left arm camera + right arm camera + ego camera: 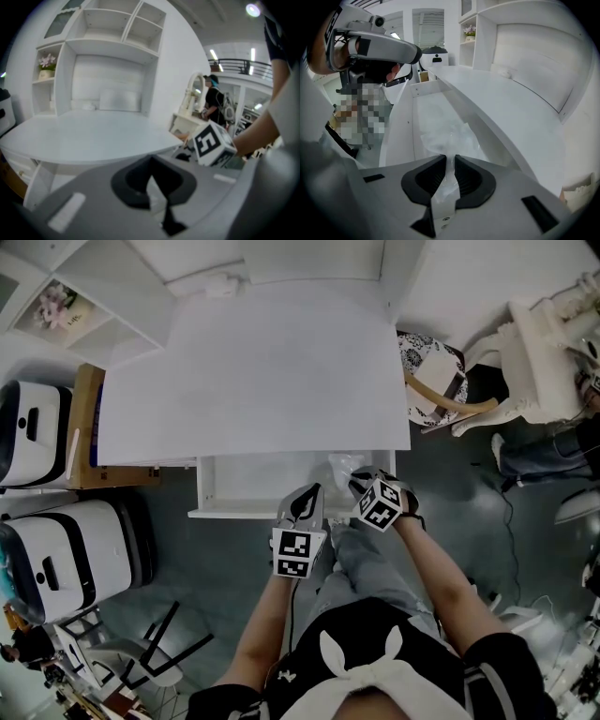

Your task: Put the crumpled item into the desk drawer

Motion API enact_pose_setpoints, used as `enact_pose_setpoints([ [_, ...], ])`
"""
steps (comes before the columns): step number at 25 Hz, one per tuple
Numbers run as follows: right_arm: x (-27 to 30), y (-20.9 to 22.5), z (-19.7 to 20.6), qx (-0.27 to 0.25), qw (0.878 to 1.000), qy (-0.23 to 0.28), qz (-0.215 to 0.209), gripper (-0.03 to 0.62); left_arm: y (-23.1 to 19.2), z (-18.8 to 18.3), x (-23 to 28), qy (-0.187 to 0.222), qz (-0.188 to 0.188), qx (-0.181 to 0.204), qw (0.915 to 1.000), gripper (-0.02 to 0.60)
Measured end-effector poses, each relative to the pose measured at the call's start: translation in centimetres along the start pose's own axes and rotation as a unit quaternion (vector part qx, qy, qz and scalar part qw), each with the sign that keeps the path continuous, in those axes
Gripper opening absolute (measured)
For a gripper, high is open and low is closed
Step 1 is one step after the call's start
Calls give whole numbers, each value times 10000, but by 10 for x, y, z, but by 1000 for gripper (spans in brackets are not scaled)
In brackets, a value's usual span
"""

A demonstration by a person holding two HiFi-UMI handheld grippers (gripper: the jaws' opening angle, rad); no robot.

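White drawer (253, 479); right hand-held gripper (450, 161) pinching crinkly plastic (451, 138).

The drawer (225, 486) stands open under the near edge of the white table (253, 371), and a crumpled item (341, 465) of clear film sits at its right end, just below the table's near right corner. The right gripper (356, 482) reaches over the drawer's front with its fingers (360, 486) on the item, while the left gripper (307, 498) hangs just beside it at the front rim, fingers together in a point. A white case (66, 549) stands on the floor off the near left corner.
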State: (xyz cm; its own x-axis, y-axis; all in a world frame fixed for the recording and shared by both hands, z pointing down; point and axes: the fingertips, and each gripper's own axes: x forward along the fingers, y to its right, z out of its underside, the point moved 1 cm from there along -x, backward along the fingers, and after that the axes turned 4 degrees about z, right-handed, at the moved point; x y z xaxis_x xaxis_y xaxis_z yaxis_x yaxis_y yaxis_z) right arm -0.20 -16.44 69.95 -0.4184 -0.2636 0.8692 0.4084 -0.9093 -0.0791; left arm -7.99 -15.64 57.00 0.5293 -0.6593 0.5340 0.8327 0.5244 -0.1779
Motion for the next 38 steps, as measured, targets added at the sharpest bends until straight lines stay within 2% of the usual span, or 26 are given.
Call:
enact_pose_setpoints([
  [19,34,-2,4,71,9983,-466,-328,54,-8,19,8,-207,-32,-129,9997,2],
  [38,57,-5,11,-159,9958,-702,-568,55,-16,30,15,-322,43,-241,9992,2],
])
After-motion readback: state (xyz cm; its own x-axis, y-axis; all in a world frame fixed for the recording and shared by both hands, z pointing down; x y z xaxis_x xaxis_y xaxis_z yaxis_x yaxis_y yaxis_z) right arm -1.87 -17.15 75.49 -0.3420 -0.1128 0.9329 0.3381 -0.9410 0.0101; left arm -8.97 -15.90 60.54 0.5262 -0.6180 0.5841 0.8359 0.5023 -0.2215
